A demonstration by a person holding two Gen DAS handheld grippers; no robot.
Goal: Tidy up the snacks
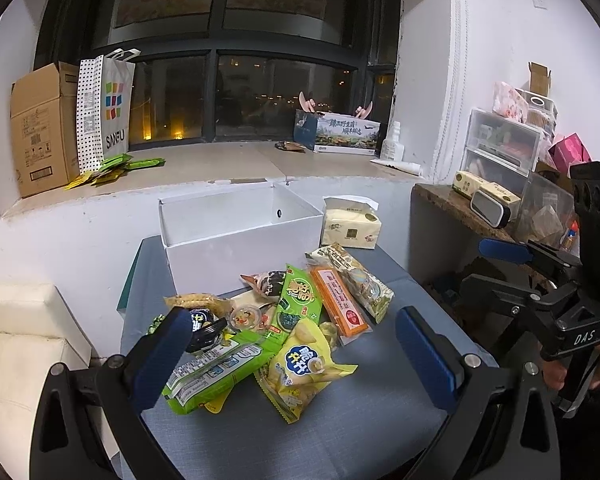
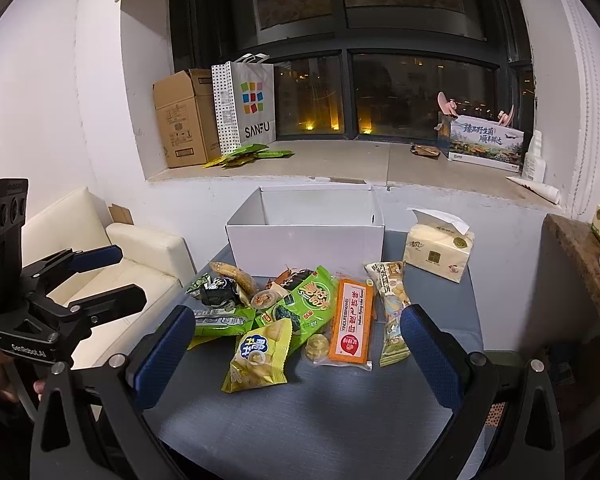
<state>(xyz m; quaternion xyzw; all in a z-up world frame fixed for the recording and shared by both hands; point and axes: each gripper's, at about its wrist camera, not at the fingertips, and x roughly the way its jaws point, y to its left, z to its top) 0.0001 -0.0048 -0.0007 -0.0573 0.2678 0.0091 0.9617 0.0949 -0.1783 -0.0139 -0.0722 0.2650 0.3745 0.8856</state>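
Snacks: pile (image 2: 300, 316) on grey tabletop (image 2: 320, 420), in front of empty white box (image 2: 304, 248) | my L gripper (image 1: 294, 354) & R gripper (image 2: 294, 354): both spread apart, nothing held | yellow-green chip bag (image 2: 260, 356) nearest, dead ahead of R, long axis running away from me.

Both grippers (image 1: 296, 356) (image 2: 294, 354) — black frames, silver screws, blue textured finger pads (image 1: 428, 360), white lettering.

The white box (image 1: 236, 236) hides its floor; the snack pile (image 1: 276, 320) buries lower packets.
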